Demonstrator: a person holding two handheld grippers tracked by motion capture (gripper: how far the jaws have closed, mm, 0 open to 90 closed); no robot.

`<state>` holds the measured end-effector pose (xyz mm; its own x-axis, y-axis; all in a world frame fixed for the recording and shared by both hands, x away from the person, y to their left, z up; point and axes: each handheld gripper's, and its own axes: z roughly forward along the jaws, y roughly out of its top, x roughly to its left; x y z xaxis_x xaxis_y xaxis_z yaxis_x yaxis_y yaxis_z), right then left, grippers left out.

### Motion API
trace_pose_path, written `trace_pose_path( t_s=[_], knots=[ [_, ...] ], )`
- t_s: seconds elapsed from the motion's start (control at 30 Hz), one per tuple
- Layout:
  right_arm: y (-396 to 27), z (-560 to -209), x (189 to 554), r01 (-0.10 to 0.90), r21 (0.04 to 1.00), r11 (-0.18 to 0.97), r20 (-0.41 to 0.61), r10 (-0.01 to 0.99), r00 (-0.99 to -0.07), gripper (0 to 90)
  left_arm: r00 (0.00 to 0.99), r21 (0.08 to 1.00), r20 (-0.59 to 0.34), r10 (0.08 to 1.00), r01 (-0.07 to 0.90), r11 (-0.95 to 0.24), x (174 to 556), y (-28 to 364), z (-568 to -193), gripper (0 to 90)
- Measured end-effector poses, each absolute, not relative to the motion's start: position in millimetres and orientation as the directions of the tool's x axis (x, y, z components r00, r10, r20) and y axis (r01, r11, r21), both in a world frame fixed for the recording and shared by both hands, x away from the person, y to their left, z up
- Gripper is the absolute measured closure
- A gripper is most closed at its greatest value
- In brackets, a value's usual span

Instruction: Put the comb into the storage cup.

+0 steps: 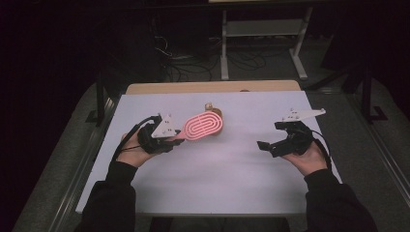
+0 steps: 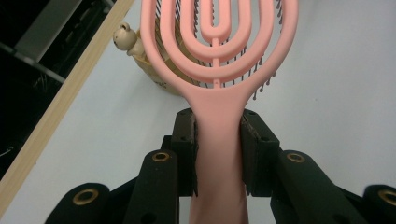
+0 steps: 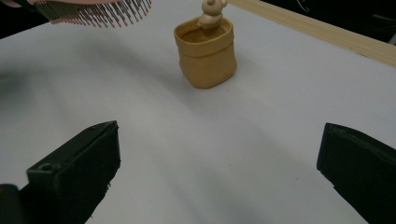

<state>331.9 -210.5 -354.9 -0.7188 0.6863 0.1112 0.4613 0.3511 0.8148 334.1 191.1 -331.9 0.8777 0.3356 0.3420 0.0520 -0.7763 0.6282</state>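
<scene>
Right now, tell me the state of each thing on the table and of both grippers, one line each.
Left gripper: shut on the pink hairbrush's handle.
Pink hairbrush: held off the table, bristles facing down, head near the pot.
Right gripper: open, nothing between its jaws.
Tan pot: upright on the white table, open at the top, apart from both grippers.
Small figure: sits at the pot's rim.

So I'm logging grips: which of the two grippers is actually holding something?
The left gripper: its jaws clamp the handle of the pink hairbrush. The right gripper has its jaws wide apart with nothing between them.
</scene>
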Motion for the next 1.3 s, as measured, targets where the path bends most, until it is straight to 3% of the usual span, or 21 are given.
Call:
trace_pose_path(
  t_s=[0.37,0.77,1.3],
  knots=[
    [-190,-335,342,0.428,0.825,0.369,0.104,0.646,-0.756,0.0,0.88,0.641,0.355,0.315,0.016,-0.767,334,179,-328,70.3],
    [-176,-321,353,0.447,0.822,0.353,0.161,0.609,-0.777,0.0,0.875,0.649,0.379,0.302,-0.018,-0.761,334,164,-327,70.2],
    [-152,-312,374,0.527,0.786,0.325,0.295,0.551,-0.78,12.0,0.861,0.644,0.427,0.278,-0.074,-0.761,330,159,-326,70.2]
  ],
)
